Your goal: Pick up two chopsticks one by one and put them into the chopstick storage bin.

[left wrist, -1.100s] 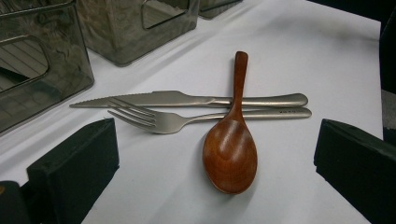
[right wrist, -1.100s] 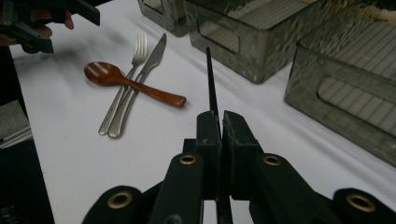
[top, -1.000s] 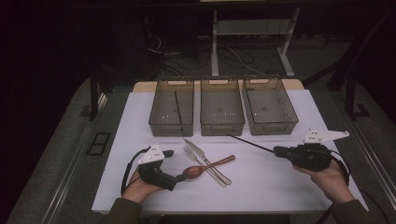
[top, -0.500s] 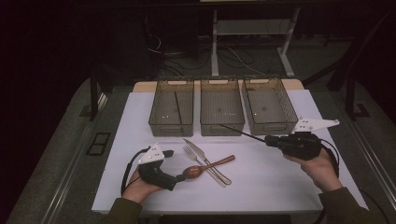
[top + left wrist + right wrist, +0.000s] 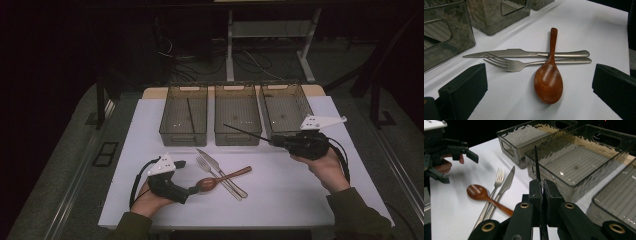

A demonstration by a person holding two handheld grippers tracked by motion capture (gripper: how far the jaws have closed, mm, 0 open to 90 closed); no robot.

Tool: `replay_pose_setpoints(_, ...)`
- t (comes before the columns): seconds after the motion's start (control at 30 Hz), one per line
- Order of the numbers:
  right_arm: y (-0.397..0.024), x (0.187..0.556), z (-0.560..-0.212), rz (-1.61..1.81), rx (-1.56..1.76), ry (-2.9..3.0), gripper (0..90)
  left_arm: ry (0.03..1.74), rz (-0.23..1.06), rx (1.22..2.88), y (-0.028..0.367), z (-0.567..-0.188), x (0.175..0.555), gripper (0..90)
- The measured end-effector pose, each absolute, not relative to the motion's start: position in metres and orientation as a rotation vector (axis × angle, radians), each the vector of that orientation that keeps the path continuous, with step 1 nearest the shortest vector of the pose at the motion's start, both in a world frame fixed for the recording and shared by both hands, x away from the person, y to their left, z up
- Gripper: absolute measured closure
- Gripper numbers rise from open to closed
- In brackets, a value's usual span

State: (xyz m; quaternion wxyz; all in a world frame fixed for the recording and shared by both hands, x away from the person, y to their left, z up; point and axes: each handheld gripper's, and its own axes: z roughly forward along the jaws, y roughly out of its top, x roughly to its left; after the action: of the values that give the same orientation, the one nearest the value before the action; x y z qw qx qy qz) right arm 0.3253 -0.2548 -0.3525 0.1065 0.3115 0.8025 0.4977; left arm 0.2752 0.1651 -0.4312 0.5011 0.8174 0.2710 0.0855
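Observation:
A wooden spoon (image 5: 223,178) lies across a metal fork (image 5: 206,165) and knife (image 5: 220,171) on the white table. My left gripper (image 5: 193,190) stands open at the spoon's bowl; the spoon (image 5: 548,82) lies between its jaws, untouched. My right gripper (image 5: 275,141) is shut on a thin black chopstick (image 5: 245,132), held above the table. The chopstick's tip reaches over the front of the middle bin (image 5: 237,141). In the right gripper view the chopstick (image 5: 537,165) rises from the shut jaws of the right gripper (image 5: 542,187).
Three clear smoky bins stand side by side at the back: left bin (image 5: 165,131), middle, right bin (image 5: 305,102). A dark thin stick (image 5: 189,112) lies in the left bin. The white table (image 5: 300,200) ends close in front of both hands.
My right gripper has lifted and moved back and left with the chopstick, toward the bins. The left gripper and the cutlery have stayed put.

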Motion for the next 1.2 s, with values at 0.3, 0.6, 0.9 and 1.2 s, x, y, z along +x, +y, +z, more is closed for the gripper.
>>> replay_pose_setpoints(0.3,-0.231,0.344,-0.343,1.468,0.908,2.355,84.6,0.652,0.206,1.971,0.166,-0.431,0.276,0.0)
replay_pose_setpoints(0.6,-0.201,0.367,-0.334,1.455,0.901,2.364,84.6,0.654,0.212,1.971,0.167,-0.431,0.276,0.0)
replay_pose_setpoints(0.9,-0.176,0.391,-0.335,1.432,0.934,2.374,84.6,0.657,0.208,1.964,0.167,-0.43,0.277,0.0)
replay_pose_setpoints(1.2,-0.142,0.414,-0.337,1.403,0.959,2.391,84.6,0.664,0.206,1.958,0.168,-0.431,0.278,0.0)
